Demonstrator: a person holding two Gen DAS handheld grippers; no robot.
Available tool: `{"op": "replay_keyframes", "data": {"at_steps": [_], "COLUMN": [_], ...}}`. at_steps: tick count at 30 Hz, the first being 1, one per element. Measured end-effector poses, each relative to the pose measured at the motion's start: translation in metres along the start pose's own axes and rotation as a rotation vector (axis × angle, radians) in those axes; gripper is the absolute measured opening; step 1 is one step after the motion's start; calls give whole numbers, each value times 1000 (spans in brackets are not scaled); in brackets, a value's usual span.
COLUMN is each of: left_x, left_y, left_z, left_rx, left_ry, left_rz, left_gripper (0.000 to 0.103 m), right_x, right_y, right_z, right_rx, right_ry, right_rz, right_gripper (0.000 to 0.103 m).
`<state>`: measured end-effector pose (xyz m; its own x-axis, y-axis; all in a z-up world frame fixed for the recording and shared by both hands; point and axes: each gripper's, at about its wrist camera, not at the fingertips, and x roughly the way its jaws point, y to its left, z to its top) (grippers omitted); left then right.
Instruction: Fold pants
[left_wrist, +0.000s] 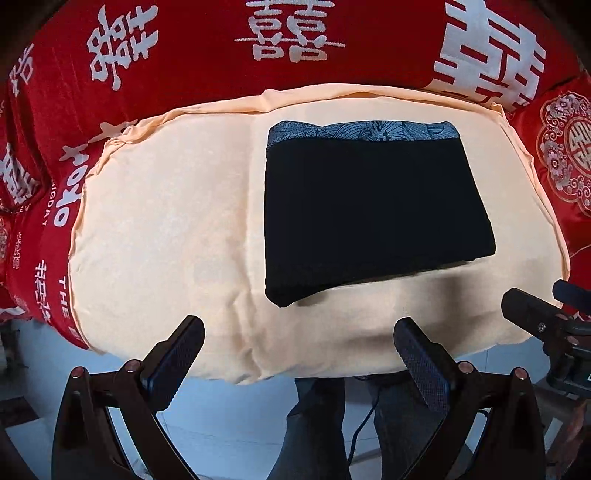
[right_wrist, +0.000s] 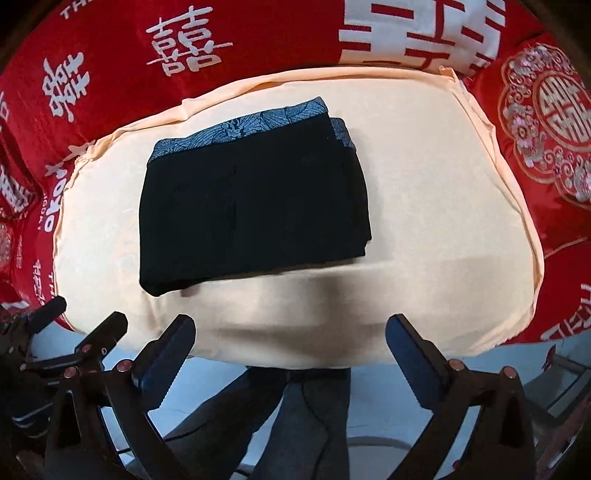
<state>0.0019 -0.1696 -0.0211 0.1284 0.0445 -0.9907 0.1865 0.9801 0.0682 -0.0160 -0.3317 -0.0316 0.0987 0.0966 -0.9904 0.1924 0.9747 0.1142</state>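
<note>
The black pants (left_wrist: 373, 210) lie folded into a compact rectangle on the peach cloth (left_wrist: 166, 221), with a grey patterned waistband along the far edge. They also show in the right wrist view (right_wrist: 251, 206). My left gripper (left_wrist: 299, 332) is open and empty, held back over the near edge of the cloth, apart from the pants. My right gripper (right_wrist: 290, 330) is open and empty, also back at the near edge. The right gripper shows at the right edge of the left wrist view (left_wrist: 532, 306); the left one shows at the left of the right wrist view (right_wrist: 88, 328).
The peach cloth (right_wrist: 424, 184) covers a raised surface on a red bedspread (left_wrist: 184, 55) with white characters. A red embroidered cushion (right_wrist: 546, 122) lies at the right. The person's legs (right_wrist: 314, 417) and a pale floor show below the near edge.
</note>
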Motion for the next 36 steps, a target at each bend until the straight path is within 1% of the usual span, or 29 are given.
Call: {"op": "replay_keyframes", "data": {"at_steps": [3,7,16,26,36], "left_x": [-4,-7,-11,-11,-10], "left_y": [-1,-3,-8,-9,-9], "left_z": [-1,-1,-1,-1,-3], "left_rx": [7,3,25,29,20], "left_ry": [0,1,4,4,8], "left_rz": [6,5,-2,-9,-10], "left_gripper": [103,103,103,103,103], "right_x": [-4,-8,-15,-17,-15], "right_y": [3,9,16,18,23], "right_z": [-2,-2,1,2,1], "right_rx": [3,-24,-40,-38,-75], "right_ry": [6,5,-3,-5,-1], "right_rz": [-9,-32,-36,-44,-74], "right_gripper": [103,103,103,103,103]}}
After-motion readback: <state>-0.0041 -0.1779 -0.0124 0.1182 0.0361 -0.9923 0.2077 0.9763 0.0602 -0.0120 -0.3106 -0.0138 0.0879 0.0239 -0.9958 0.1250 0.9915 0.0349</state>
